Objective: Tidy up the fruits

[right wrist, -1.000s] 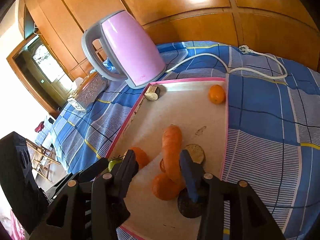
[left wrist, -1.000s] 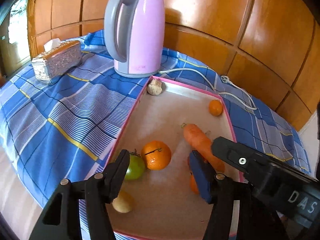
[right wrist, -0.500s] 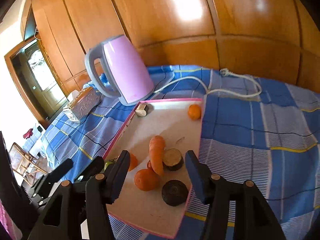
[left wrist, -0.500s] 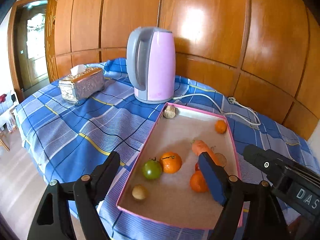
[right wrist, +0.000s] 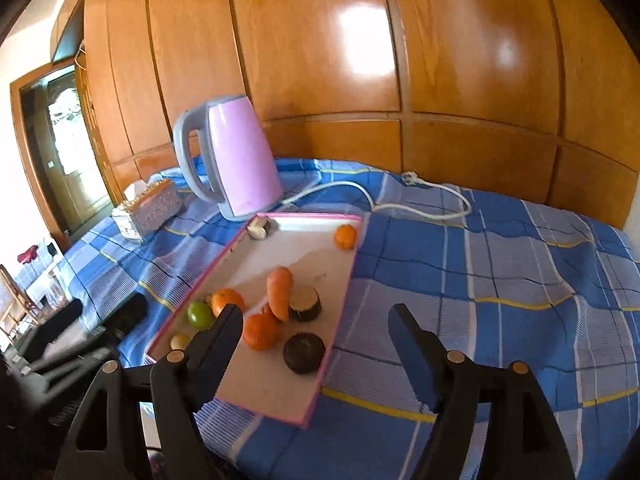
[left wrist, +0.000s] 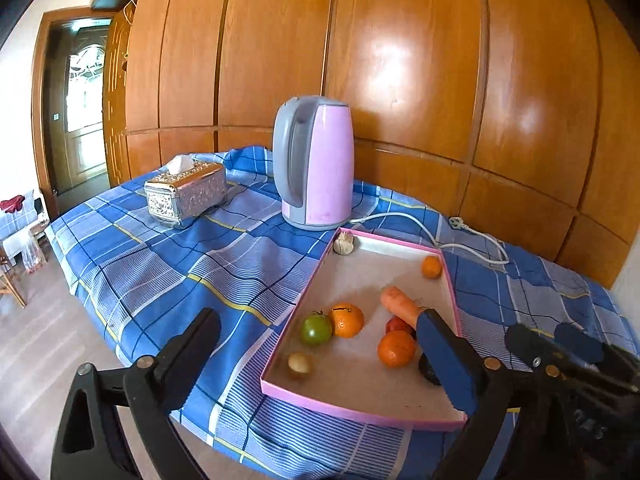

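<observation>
Left wrist view: left gripper point(left wrist: 320, 354) jaws spread wide, just been opening, holding nothing; oranges point(left wrist: 346, 319), green fruit point(left wrist: 316, 329) and carrot point(left wrist: 400, 306) all lie in the tray point(left wrist: 360, 410), so sorting looks done. Right wrist view: right gripper point(right wrist: 316, 330) jaws also just been opening, empty, above the tray's point(right wrist: 276, 410) near end; nothing left on the cloth point(right wrist: 480, 280).

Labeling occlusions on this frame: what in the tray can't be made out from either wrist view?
- Red fruit: both views, mostly behind the carrot and an orange; kind unclear.
- Dark rounds: left view, hidden by the left tongs' finger.
- Pale lump at the far corner: too small to identify.
- Tray's near edge: right view, partly behind the tongs' finger.
</observation>
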The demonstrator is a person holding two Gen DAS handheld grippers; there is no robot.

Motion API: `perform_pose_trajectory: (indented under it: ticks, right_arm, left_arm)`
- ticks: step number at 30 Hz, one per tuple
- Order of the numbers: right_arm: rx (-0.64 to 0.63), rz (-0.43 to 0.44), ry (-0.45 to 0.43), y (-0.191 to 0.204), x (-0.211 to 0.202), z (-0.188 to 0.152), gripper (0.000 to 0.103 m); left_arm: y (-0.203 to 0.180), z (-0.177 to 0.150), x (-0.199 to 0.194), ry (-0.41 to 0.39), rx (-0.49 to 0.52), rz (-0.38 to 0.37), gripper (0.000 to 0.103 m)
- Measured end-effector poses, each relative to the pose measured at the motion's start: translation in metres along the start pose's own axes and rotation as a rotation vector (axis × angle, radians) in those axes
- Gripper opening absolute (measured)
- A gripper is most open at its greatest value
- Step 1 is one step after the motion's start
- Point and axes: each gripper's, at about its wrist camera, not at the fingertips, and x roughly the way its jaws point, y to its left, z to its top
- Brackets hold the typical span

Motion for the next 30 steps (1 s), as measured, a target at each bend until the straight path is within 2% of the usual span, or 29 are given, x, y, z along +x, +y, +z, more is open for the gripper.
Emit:
perform_pose_trajectory:
  ticks: [12,30]
  right_arm:
    - [-0.036,-0.054,0.014,0.002,-0.006,-0.016,0.076]
    - [-0.071,-0.036,0.024,0.014,-0.001,-0.022,0.076]
  left_arm:
    - [-0.005,-0.005,-0.006,0.004,0.019,0.005,0.102]
    - [-0.001,-0.008,0.000,0.026,0.018,0.009,0.102]
